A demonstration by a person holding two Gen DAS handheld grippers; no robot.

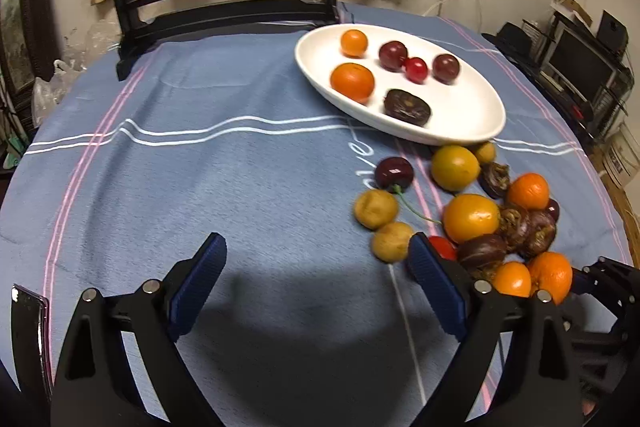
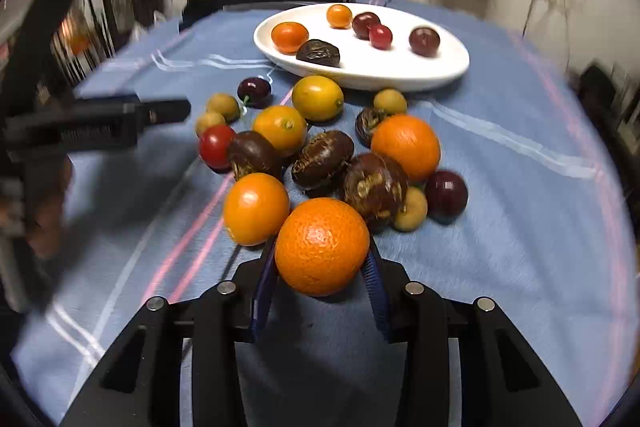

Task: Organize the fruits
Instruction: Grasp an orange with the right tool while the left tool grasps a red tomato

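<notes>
Your R claw (image 2: 321,259) pinches the big orange (image 2: 321,246) at the near edge of the fruit pile, off the bench. White plate (image 2: 420,75) lies straight ahead, beyond the pile. Your L claw (image 1: 316,259) is spread, empty, left of the pile; R is the arm to deliver.

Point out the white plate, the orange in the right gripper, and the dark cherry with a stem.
white plate (image 1: 472,131): left wrist view, bare near rim.
orange (image 2: 322,247): right wrist view, middle of its peel.
dark cherry (image 1: 394,173): left wrist view, centre of its skin.
</notes>
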